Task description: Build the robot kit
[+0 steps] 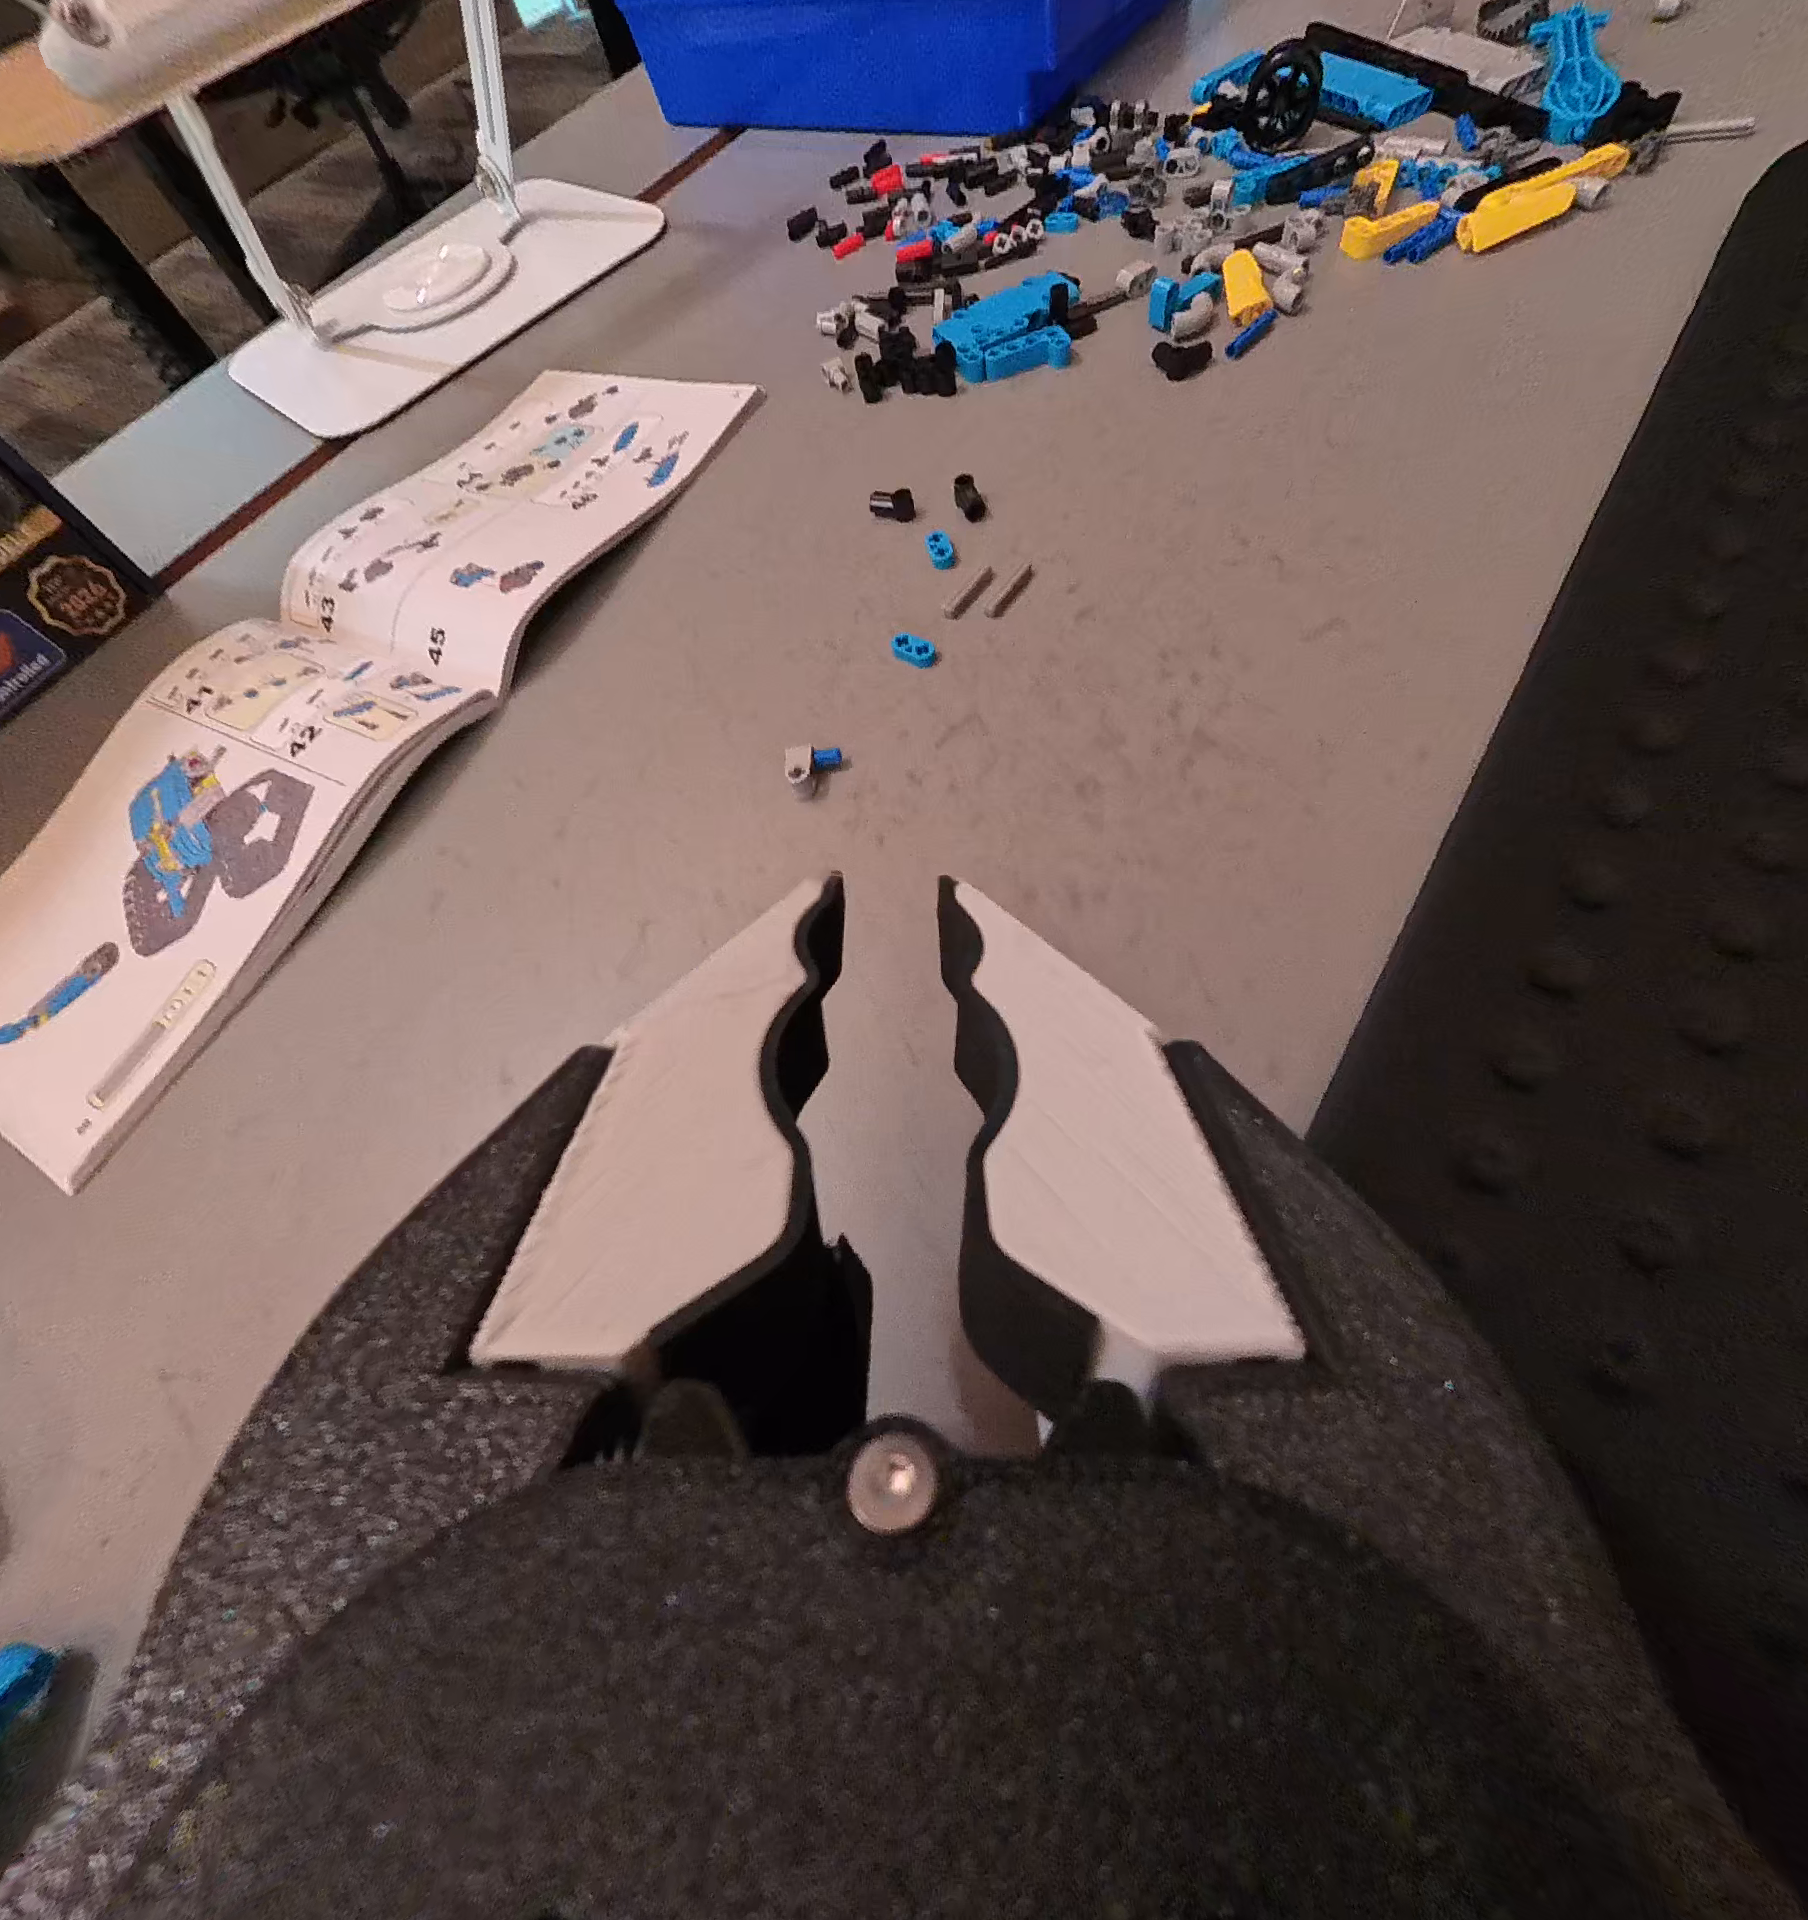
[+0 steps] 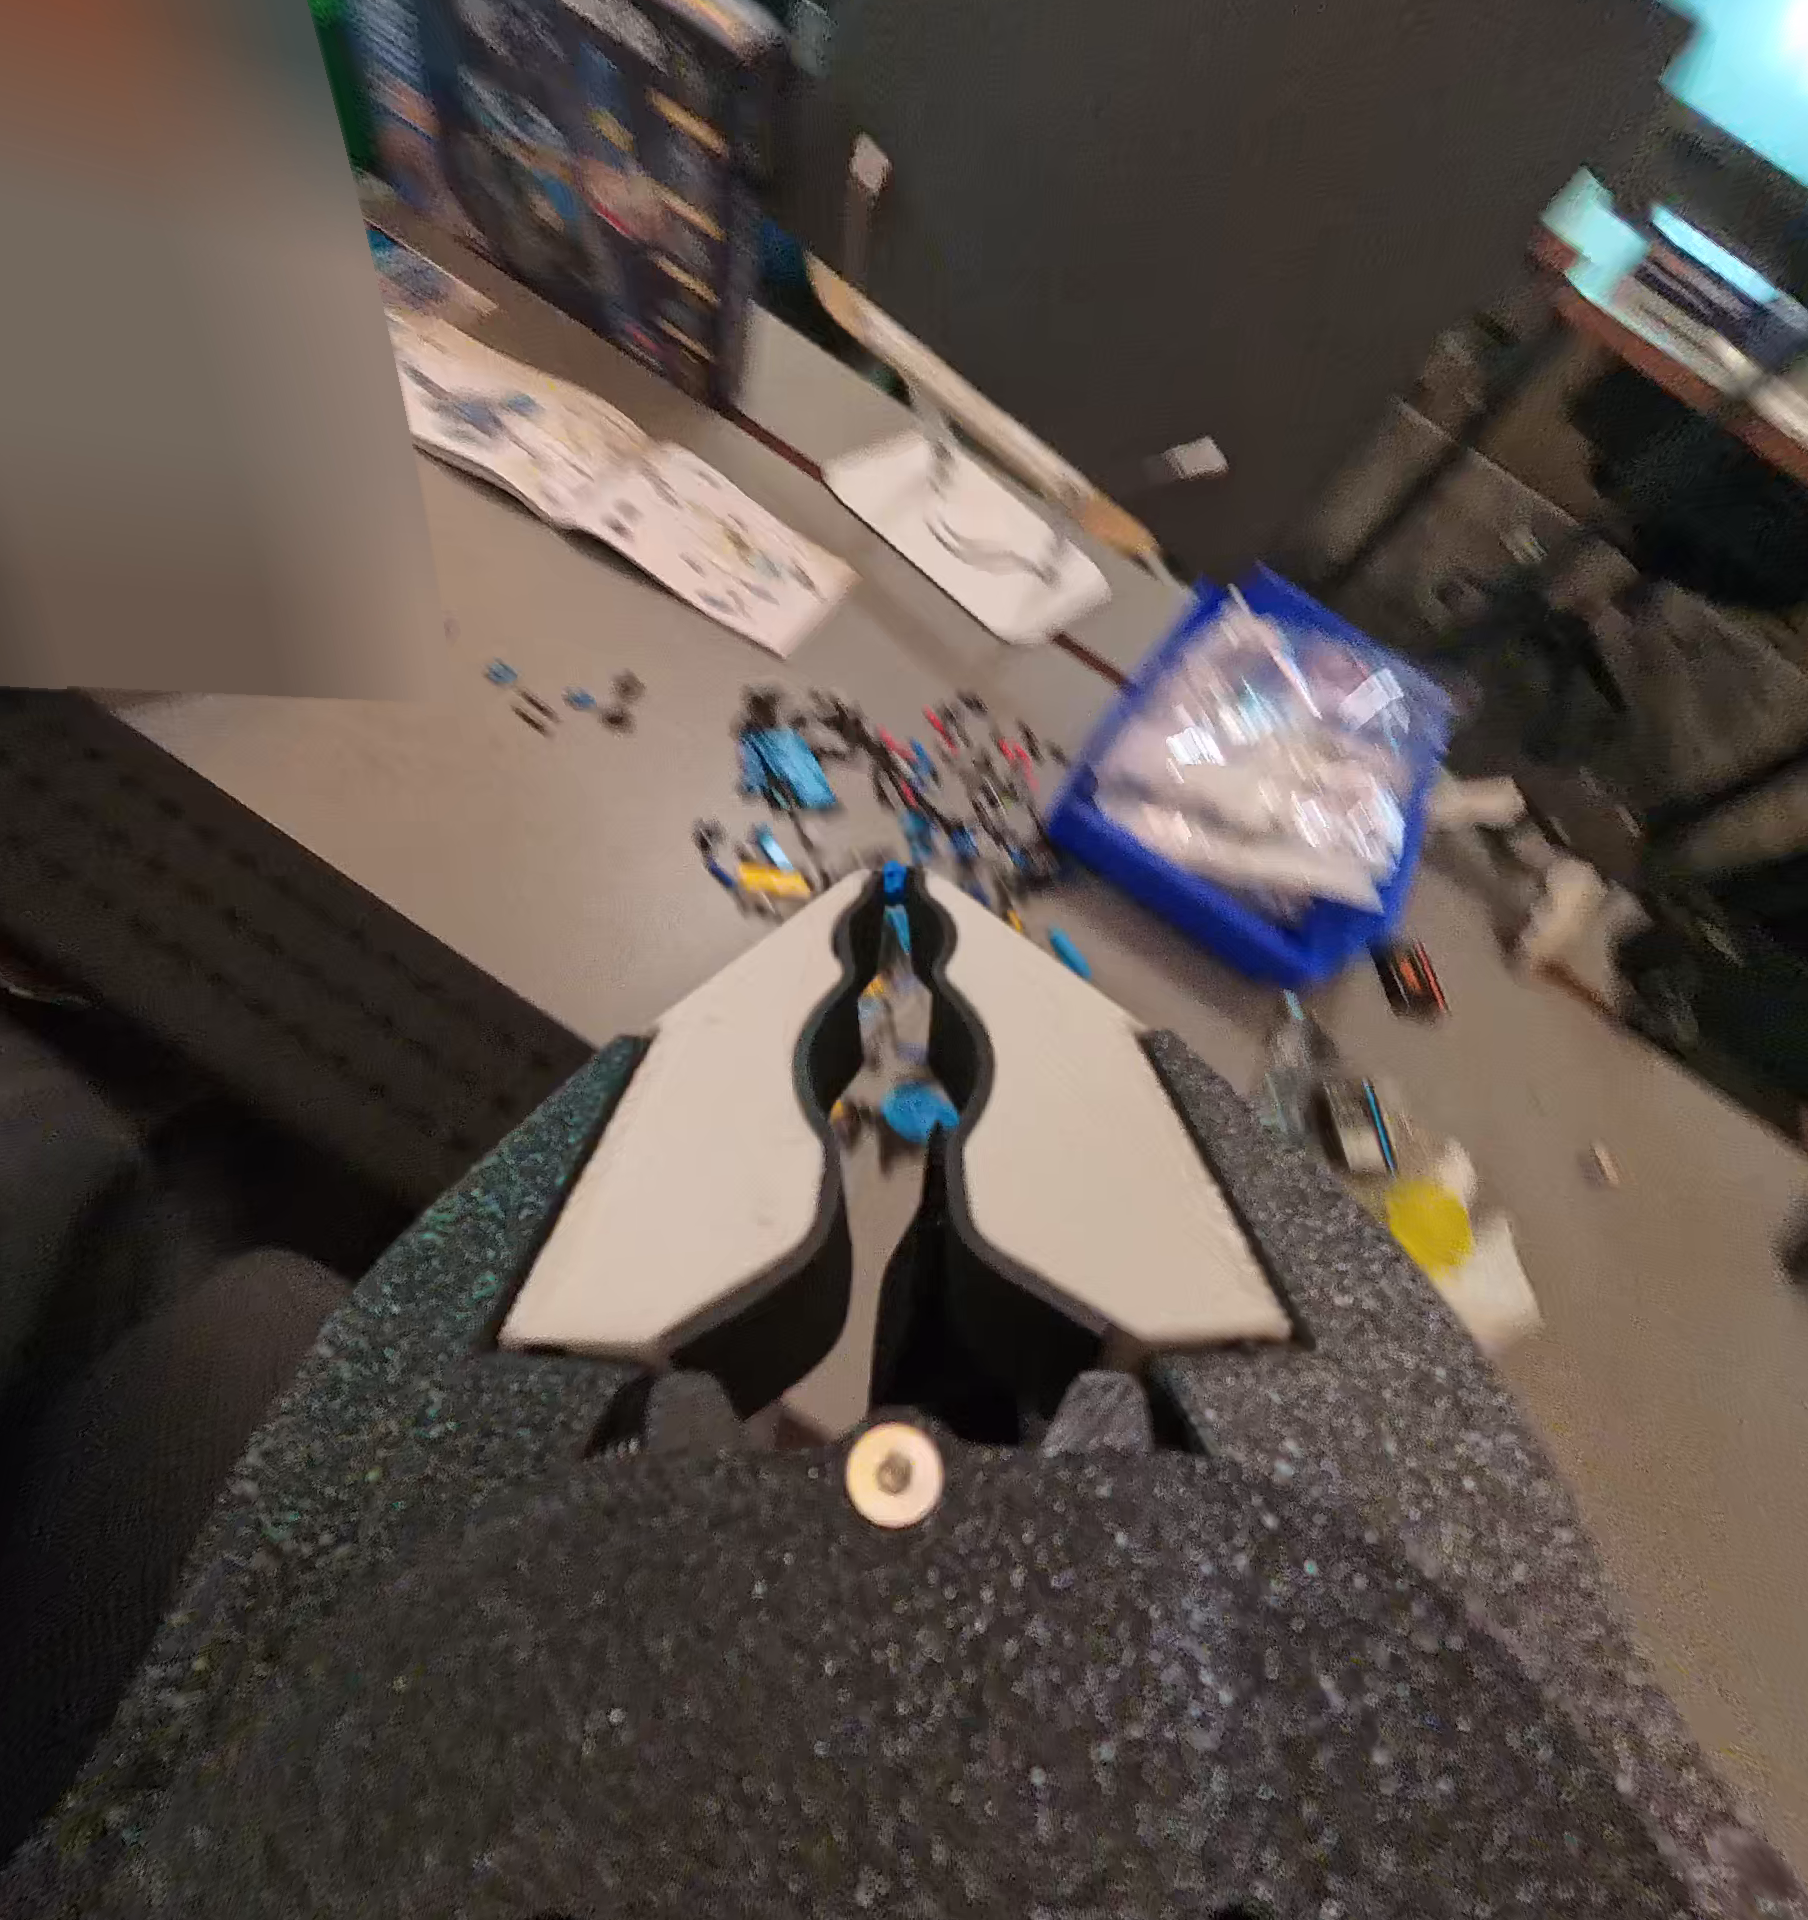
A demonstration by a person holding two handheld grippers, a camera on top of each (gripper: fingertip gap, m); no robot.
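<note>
The left gripper (image 1: pixel 889 883) was open and empty, just behind a small grey-and-blue plastic connector (image 1: pixel 809 770). The right gripper (image 2: pixel 895 883) pinched a small blue plastic piece (image 2: pixel 893 886).

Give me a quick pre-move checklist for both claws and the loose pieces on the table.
1. Left claw empty, fingers apart: ok.
2. Small grey connector with blue pin just ahead of left claw, lying free on the grey table: ok.
3. Open white instruction booklet clear of that piece, off to the left: ok.
4. Right claw shut on small blue pin: ok.
5. Grip secure on blue pin: cannot tell, view blurred.
6. Blue plastic bin clear of right claw: ok.
</note>
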